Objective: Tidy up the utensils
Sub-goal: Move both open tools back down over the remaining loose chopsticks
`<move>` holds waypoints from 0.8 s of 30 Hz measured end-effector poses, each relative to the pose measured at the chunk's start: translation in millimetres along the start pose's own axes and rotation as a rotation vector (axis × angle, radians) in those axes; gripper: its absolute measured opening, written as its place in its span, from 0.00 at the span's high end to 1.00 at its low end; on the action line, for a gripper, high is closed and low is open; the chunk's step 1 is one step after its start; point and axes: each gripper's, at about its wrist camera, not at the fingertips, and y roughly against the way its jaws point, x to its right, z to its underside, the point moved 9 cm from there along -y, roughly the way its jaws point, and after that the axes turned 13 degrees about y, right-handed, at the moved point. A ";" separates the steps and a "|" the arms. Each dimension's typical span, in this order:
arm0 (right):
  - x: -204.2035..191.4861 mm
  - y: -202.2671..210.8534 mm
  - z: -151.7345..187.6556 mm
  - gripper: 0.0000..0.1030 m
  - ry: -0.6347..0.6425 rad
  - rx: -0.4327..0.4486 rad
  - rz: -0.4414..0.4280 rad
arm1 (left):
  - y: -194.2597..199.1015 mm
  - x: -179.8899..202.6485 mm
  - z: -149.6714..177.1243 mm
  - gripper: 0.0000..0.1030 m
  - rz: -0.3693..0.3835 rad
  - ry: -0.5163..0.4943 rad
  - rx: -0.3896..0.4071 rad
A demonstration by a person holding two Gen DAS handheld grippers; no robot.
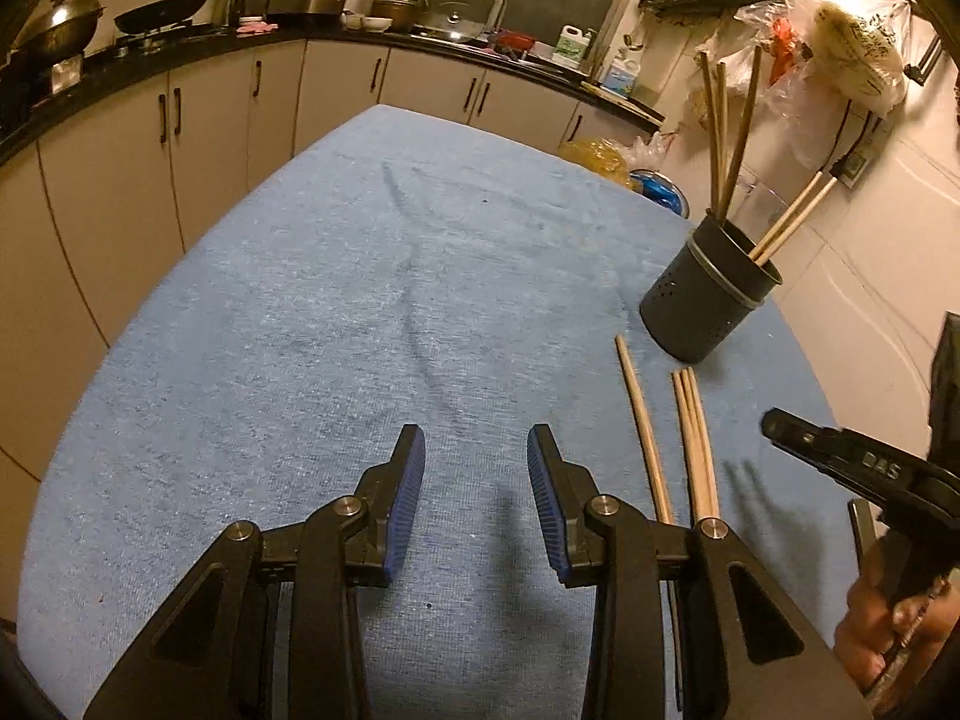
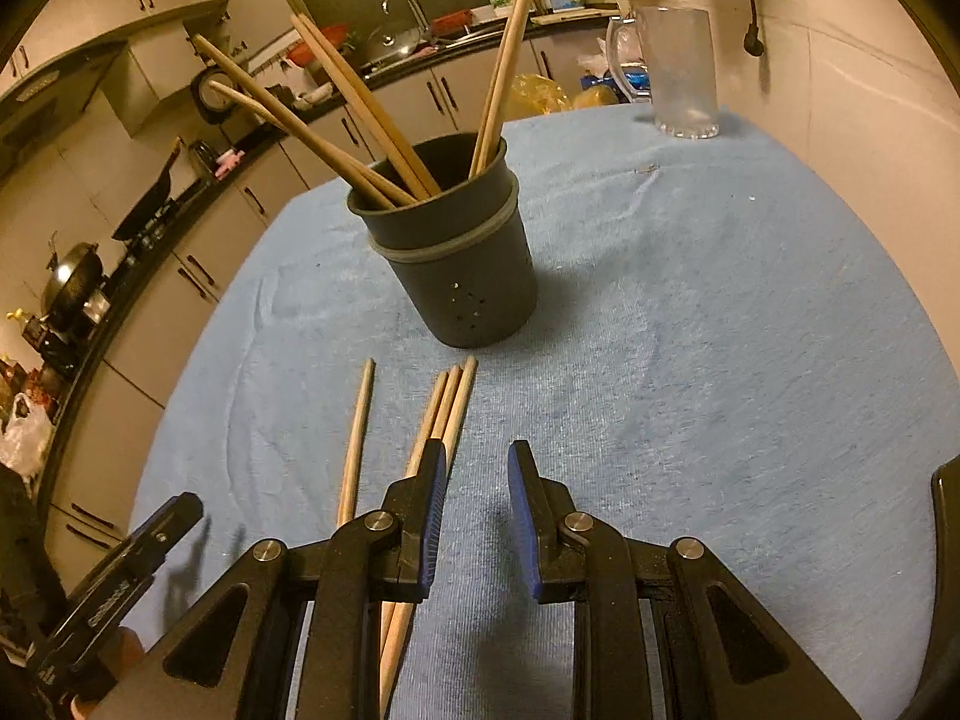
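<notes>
A dark perforated utensil cup (image 2: 459,264) stands on the blue cloth and holds several wooden chopsticks (image 2: 342,120); it also shows in the left wrist view (image 1: 702,294). On the cloth in front of it lie one lone chopstick (image 2: 358,432) and a bundle of three chopsticks (image 2: 447,405), also seen in the left wrist view (image 1: 696,438). My right gripper (image 2: 477,468) is open and empty, just right of the bundle's near part. My left gripper (image 1: 476,450) is open and empty over bare cloth, left of the loose chopsticks.
A clear glass mug (image 2: 678,72) stands at the far edge of the table (image 2: 750,300). Kitchen cabinets and a counter (image 1: 240,48) with pans run behind and to the left. Plastic bags (image 1: 840,42) hang on the right wall.
</notes>
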 end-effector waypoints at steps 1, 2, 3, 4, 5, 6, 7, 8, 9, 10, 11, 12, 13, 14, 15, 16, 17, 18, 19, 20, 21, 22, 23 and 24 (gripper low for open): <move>0.1 -2.6 -0.7 0.78 -0.002 -0.005 0.003 | 0.1 1.2 0.2 0.67 0.003 -0.005 -0.003; -0.4 -4.5 -1.4 0.78 -0.004 -0.009 0.004 | 0.1 2.1 0.2 0.67 0.006 -0.009 -0.006; -1.5 -6.3 -2.1 0.78 -0.004 -0.012 0.005 | 0.1 2.5 0.5 0.67 0.009 -0.014 -0.011; -2.7 -8.6 -2.8 0.78 -0.003 -0.014 0.006 | -0.1 2.6 0.0 0.67 0.010 -0.017 -0.015; -4.2 -10.3 -3.4 0.78 -0.004 -0.016 0.006 | 0.1 2.8 -0.4 0.67 0.008 -0.020 -0.017; -5.9 -12.1 -4.0 0.78 -0.004 -0.018 0.004 | 1.0 2.1 -1.1 0.67 0.007 -0.021 -0.016; -7.8 -14.1 -4.6 0.78 -0.001 -0.020 0.001 | 1.3 1.9 -1.6 0.67 0.007 -0.021 -0.016; -8.9 -16.0 -4.9 0.78 0.002 -0.021 0.000 | 1.7 1.7 -2.0 0.67 0.006 -0.020 -0.016; -9.3 -17.6 -5.1 0.78 0.004 -0.023 0.000 | 2.0 1.4 -2.5 0.67 0.005 -0.019 -0.015; -9.7 -19.1 -5.1 0.78 0.005 -0.024 -0.002 | 1.9 1.6 -2.5 0.67 0.002 -0.017 -0.014; -9.5 -20.0 -4.5 0.78 0.007 -0.027 -0.004 | 1.5 2.2 -2.6 0.67 0.000 -0.016 -0.015; -9.6 -21.6 -4.0 0.78 0.010 -0.033 -0.005 | 1.1 3.2 -2.2 0.67 -0.003 -0.017 -0.018; -9.2 -23.2 -2.6 0.78 0.012 -0.039 -0.006 | 1.3 4.3 -1.1 0.67 -0.005 -0.019 -0.018; -8.4 -23.5 -2.1 0.78 0.012 -0.042 -0.008 | 1.3 5.7 -0.5 0.67 -0.008 -0.023 -0.017; -8.2 -24.0 -0.9 0.78 0.014 -0.045 -0.010 | 1.4 7.5 0.2 0.67 -0.012 -0.028 -0.016; -7.9 -24.3 0.7 0.78 0.020 -0.049 -0.011 | 1.3 9.7 0.9 0.67 -0.013 -0.031 -0.017; -6.7 -25.1 1.9 0.78 0.027 -0.055 -0.011 | 0.9 12.3 1.6 0.67 -0.013 -0.034 -0.019; -6.4 -25.9 4.1 0.78 0.031 -0.061 -0.010 | 0.8 15.1 2.7 0.67 -0.014 -0.037 -0.022; -4.7 -26.3 6.5 0.78 0.031 -0.067 -0.010 | 0.8 16.5 3.1 0.67 -0.014 -0.040 -0.023; -2.8 -26.3 8.0 0.78 0.028 -0.069 -0.011 | 0.9 18.5 3.9 0.67 -0.016 -0.043 -0.024; 0.1 -26.0 9.1 0.78 0.024 -0.072 -0.012 | 1.2 20.8 4.7 0.67 -0.019 -0.046 -0.025; 4.2 -25.6 10.2 0.78 0.018 -0.073 -0.009 | 1.2 22.2 5.4 0.67 -0.019 -0.047 -0.026; 8.5 -24.7 10.7 0.78 0.011 -0.072 -0.006 | 1.6 23.7 6.0 0.67 -0.019 -0.048 -0.028; 11.9 -23.2 10.8 0.78 0.003 -0.069 -0.005 | 2.0 25.5 6.6 0.67 -0.019 -0.049 -0.030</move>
